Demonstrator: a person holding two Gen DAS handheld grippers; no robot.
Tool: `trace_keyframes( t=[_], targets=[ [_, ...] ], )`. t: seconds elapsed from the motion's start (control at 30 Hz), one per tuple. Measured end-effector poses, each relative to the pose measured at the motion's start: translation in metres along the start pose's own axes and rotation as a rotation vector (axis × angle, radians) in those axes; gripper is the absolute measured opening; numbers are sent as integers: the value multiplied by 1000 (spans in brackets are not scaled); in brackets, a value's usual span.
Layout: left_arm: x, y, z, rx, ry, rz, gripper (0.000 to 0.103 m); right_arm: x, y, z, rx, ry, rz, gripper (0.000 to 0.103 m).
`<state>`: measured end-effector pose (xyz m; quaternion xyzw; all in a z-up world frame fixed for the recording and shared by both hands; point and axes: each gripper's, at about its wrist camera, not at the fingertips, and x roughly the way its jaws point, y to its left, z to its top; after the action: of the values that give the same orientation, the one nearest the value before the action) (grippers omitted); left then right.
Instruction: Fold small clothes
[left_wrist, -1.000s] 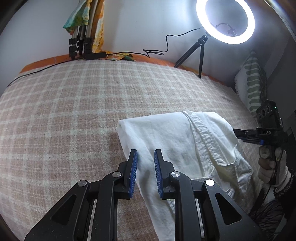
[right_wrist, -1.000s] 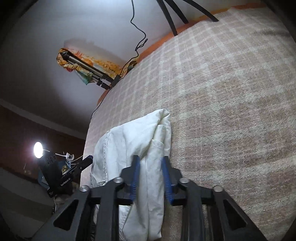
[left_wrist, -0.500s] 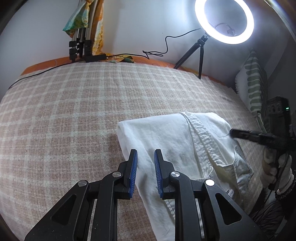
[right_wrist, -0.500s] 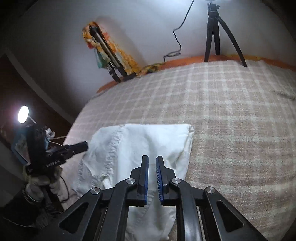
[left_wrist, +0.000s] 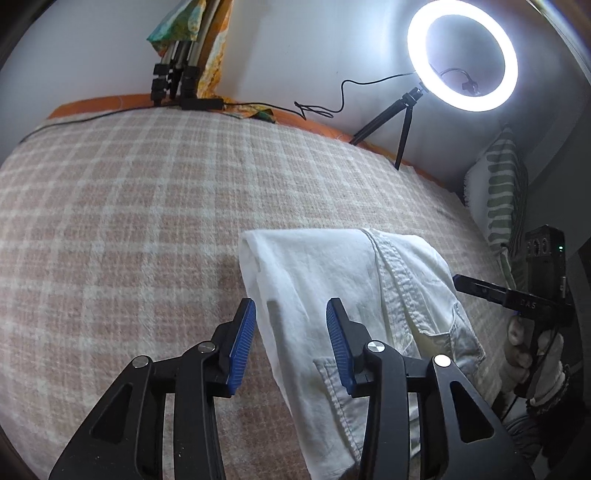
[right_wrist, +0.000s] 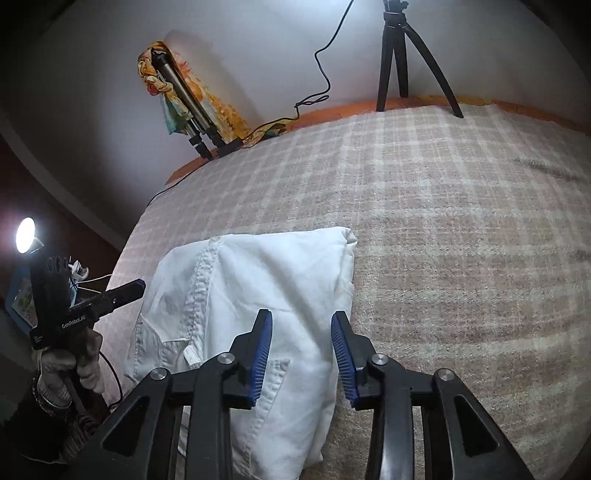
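A white garment, folded into a long rectangle with a collar and pocket showing, lies flat on the checked blanket. Just above its near left edge my left gripper hovers with its jaws opening; cloth shows between the blue pads but they do not press on it. Over the garment's near right part, my right gripper is also opening, pads clear of the fabric. A gloved hand holds each gripper, and each shows in the other's view: right gripper, left gripper.
A lit ring light on a small tripod stands at the bed's far edge, its cable trailing along the wall. A folded tripod draped with patterned cloth leans at the back. A striped pillow stands at the right.
Both grippers' jaws have spread apart from a narrow gap. The right gripper has swung round and lifted a little over the garment. The garment now lies flat and released.
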<state>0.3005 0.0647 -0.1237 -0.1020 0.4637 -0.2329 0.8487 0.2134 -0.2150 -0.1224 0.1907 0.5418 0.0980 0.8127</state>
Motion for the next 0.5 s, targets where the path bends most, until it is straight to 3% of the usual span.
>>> trace_keyframes(
  t=[0.07, 0.17, 0.23, 0.33, 0.5],
  targets=[
    [8, 0, -6, 31, 27, 45, 38, 6, -7, 0, 20, 14, 15, 37],
    [19, 4, -18, 73, 77, 99, 39, 15, -10, -8, -18, 81, -53, 34],
    [16, 7, -20, 62, 70, 79, 39, 16, -12, -13, -32, 104, -71, 37],
    [12, 16, -21, 9, 67, 35, 40, 12, -16, -15, -22, 105, -59, 51],
    [12, 31, -22, -127, 72, -98, 39, 12, -32, -17, 32, 111, 67, 55]
  ],
)
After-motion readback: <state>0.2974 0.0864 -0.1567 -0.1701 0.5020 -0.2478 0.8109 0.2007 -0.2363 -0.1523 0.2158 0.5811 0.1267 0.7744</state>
